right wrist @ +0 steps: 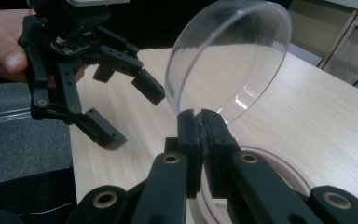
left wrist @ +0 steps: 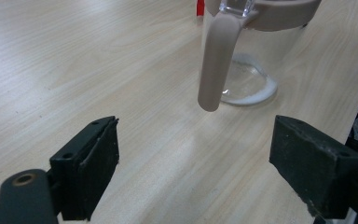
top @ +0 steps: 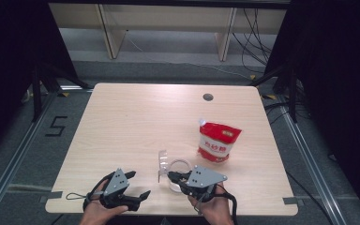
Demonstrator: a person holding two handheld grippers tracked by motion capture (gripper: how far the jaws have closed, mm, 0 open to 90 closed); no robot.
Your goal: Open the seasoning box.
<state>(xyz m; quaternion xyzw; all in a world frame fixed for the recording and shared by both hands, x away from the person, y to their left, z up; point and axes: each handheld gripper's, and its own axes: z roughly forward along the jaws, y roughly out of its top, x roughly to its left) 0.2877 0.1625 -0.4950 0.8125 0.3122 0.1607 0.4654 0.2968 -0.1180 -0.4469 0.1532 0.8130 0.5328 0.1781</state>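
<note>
**Two grippers at the jug: one pinches the lid, one stands wide**

Two hand-held grippers work near the front edge of the wooden table (top: 122, 122). The right gripper (right wrist: 200, 122) has its jaws pressed together on the rim of a clear, round lid (right wrist: 228, 60), which stands tilted up and open above the beige rim (right wrist: 279, 161) of a clear plastic jug (top: 178, 174). From above, this jug sits just in front of the person's right hand (top: 214, 210), near the table's front edge.

The left gripper (left wrist: 193, 163) has its jaws spread wide with nothing between them; its own view looks over bare wood toward the jug's beige handle (left wrist: 216, 60), which hangs down the side of the clear body, a short way off. A trace of white powder (left wrist: 261, 95) lies along the jug's base.

A red-and-white pouch (top: 218, 140) stands upright beyond the jug, toward the table's right side.
</note>
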